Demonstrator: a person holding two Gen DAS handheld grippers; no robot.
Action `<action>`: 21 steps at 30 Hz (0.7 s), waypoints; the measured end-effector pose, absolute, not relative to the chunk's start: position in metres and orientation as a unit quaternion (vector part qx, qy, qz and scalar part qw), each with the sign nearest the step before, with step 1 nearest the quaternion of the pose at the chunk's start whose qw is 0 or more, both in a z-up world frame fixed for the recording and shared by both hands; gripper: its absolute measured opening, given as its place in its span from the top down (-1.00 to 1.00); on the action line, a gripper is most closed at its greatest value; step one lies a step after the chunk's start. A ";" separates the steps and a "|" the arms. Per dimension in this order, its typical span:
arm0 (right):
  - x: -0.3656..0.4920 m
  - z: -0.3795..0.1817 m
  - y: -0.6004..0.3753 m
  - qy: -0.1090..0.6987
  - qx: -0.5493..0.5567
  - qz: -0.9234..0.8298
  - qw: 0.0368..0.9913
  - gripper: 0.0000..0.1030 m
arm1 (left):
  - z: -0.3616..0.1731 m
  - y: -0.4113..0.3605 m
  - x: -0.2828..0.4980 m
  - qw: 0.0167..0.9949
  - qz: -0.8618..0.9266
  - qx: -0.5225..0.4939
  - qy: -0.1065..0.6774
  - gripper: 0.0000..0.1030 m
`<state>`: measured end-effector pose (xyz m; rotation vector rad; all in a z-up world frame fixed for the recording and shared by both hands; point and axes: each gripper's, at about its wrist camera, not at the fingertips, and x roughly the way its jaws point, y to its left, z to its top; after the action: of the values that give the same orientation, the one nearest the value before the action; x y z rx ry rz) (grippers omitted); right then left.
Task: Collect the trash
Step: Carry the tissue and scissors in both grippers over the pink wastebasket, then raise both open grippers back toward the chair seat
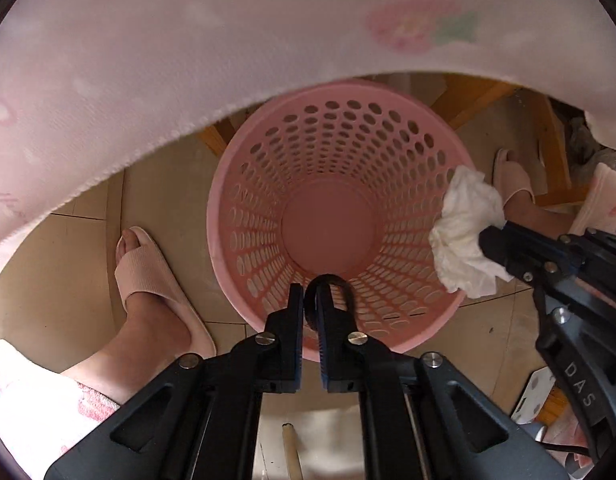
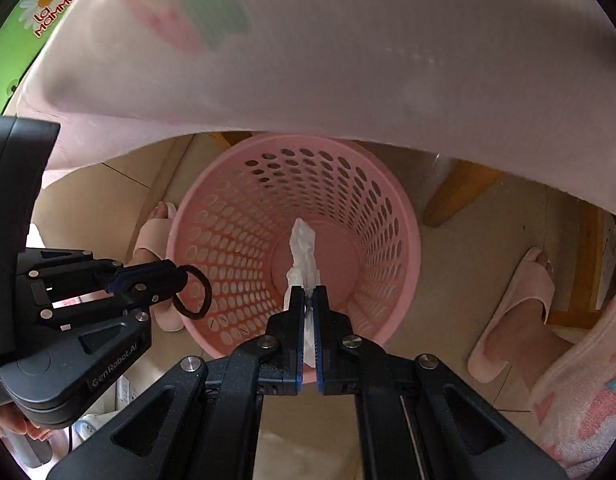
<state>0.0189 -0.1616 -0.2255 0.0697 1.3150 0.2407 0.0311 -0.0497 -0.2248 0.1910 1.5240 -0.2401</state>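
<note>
So both claws are parked right over the pink basket (image 1: 332, 216), pointing down into its mouth, which makes sense if the plan is just to let go and have the stuff fall in. The left claw (image 1: 310, 300) is pinching a black hair tie (image 2: 192, 291), jaws nearly pressed together on the thin band, loop dangling over the basket's near wall. The right claw (image 2: 309, 300) is clamped on a crumpled white tissue (image 2: 303, 254), which hangs above the basket's middle in the right wrist view. The basket's bottom looks bare, so nothing's been dropped yet, I'd guess. It sits on the tile floor (image 1: 67, 272) between two slippered feet, tucked partly under a pink cloth (image 1: 187, 60) that hangs over its far rim.
</note>
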 end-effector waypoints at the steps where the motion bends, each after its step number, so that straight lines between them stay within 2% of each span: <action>1: 0.019 -0.228 -0.162 0.606 0.029 0.106 0.788 0.90 | -0.227 -0.051 0.031 0.714 -0.106 0.089 0.687 0.87; 4: 0.017 -0.232 -0.163 0.609 0.025 0.090 0.788 0.89 | -0.228 -0.053 0.030 0.713 -0.101 0.086 0.688 0.58; 5: 0.019 -0.235 -0.168 0.613 0.029 0.086 0.785 0.86 | -0.234 -0.049 0.032 0.714 -0.099 0.083 0.688 0.38; 6: 0.020 -0.237 -0.171 0.617 0.034 0.082 0.782 0.72 | -0.233 -0.049 0.034 0.716 -0.096 0.079 0.687 0.13; 7: 0.021 -0.238 -0.174 0.620 0.045 0.081 0.779 0.62 | -0.231 -0.048 0.034 0.718 -0.093 0.076 0.685 0.03; 8: 0.021 -0.239 -0.178 0.621 0.058 0.078 0.778 0.34 | -0.230 -0.046 0.035 0.722 -0.092 0.074 0.681 -0.08; 9: 0.021 -0.239 -0.182 0.620 0.066 0.073 0.779 0.04 | -0.230 -0.044 0.035 0.725 -0.090 0.076 0.679 -0.10; 11: 0.019 -0.233 -0.185 0.606 0.067 0.063 0.790 -0.11 | -0.224 -0.046 0.035 0.727 -0.088 0.081 0.676 -0.18; 13: 0.017 -0.225 -0.183 0.591 0.048 0.058 0.803 -0.12 | -0.221 -0.043 0.036 0.730 -0.084 0.075 0.674 -0.27; 19: 0.009 -0.192 -0.183 0.551 0.036 0.059 0.831 -0.14 | -0.199 -0.039 0.037 0.757 -0.071 0.097 0.642 -0.27; 21: 0.007 -0.174 -0.183 0.532 0.029 0.065 0.844 -0.21 | -0.184 -0.037 0.036 0.772 -0.073 0.094 0.624 -0.27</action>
<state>0.0067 -0.1829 -0.1740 0.0603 1.1227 0.1367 0.0355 -0.0368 -0.1844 0.2046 1.3526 -0.1574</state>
